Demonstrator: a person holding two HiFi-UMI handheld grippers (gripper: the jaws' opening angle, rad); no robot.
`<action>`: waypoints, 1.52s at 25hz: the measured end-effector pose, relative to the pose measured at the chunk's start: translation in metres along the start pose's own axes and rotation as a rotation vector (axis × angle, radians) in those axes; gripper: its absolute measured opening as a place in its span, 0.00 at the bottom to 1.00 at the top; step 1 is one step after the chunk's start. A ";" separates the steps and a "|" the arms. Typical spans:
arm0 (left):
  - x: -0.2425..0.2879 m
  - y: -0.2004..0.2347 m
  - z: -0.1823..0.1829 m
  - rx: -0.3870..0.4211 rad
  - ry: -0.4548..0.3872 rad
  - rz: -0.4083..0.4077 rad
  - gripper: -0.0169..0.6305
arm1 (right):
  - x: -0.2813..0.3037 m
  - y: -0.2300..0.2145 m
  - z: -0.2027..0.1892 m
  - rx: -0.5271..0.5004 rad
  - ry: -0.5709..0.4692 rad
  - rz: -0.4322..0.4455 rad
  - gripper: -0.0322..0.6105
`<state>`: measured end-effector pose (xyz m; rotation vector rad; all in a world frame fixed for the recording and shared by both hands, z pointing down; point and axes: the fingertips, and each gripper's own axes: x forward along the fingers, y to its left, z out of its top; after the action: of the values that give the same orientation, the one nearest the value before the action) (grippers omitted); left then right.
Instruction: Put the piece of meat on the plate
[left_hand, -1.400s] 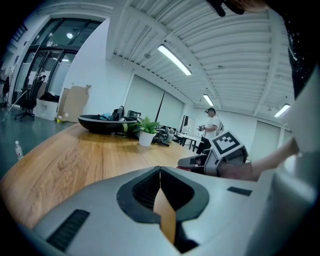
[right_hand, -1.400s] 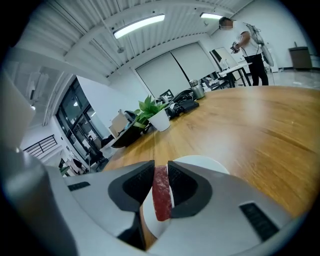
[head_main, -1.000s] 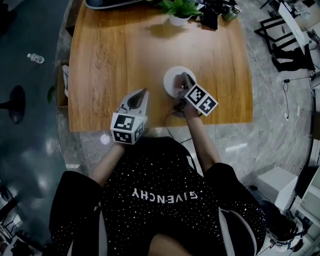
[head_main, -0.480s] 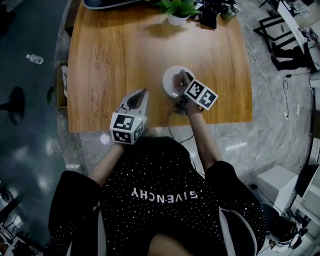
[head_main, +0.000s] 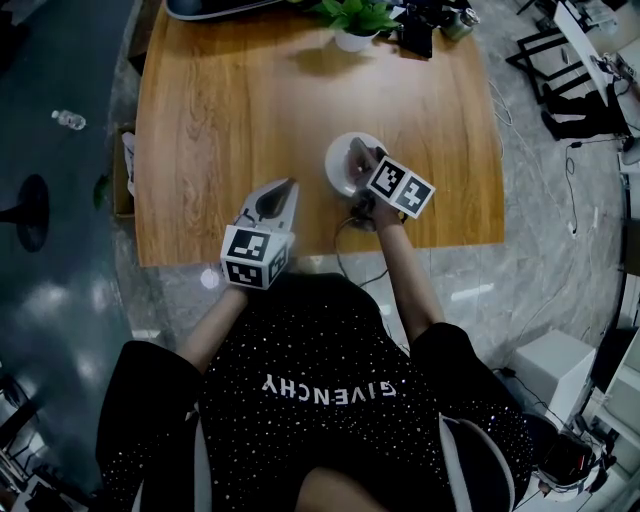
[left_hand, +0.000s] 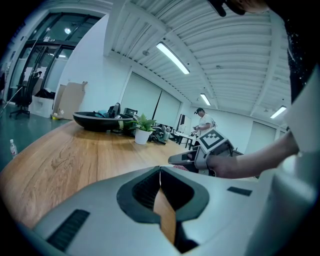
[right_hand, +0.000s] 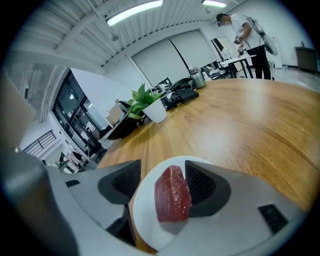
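Observation:
A dark red piece of meat (right_hand: 172, 195) stands on a white plate (right_hand: 145, 227) between the jaws of my right gripper (right_hand: 162, 172). Those jaws are opening: the left pad is clear of the meat, and the meat still leans against the right pad. In the head view the right gripper (head_main: 358, 155) reaches over the plate (head_main: 338, 165) near the table's front edge. My left gripper (head_main: 290, 185) rests to the left of the plate, shut with nothing in it (left_hand: 160, 171). The wooden table (head_main: 230, 110) carries everything.
A potted plant (head_main: 355, 20) and a dark oval tray (head_main: 215, 8) stand at the table's far edge. A cable (head_main: 350, 225) loops over the front edge below the plate. A bottle (head_main: 68, 117) lies on the floor at left.
The right gripper has shifted slightly up and left over the plate, and its jaws have spread apart. The left gripper has not moved.

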<state>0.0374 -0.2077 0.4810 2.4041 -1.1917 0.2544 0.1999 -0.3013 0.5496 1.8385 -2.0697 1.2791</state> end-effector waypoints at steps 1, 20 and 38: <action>0.000 0.000 0.000 0.000 0.001 -0.001 0.05 | 0.000 -0.001 -0.001 -0.031 0.008 -0.016 0.47; 0.009 -0.005 -0.001 0.006 0.017 -0.047 0.05 | -0.025 -0.009 -0.002 -0.132 -0.010 -0.016 0.52; 0.013 -0.030 -0.002 0.044 0.038 -0.142 0.05 | -0.100 -0.024 -0.016 -0.152 -0.191 -0.001 0.09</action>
<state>0.0694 -0.2001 0.4786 2.4962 -1.0035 0.2828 0.2408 -0.2113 0.5156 1.9595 -2.1892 0.9488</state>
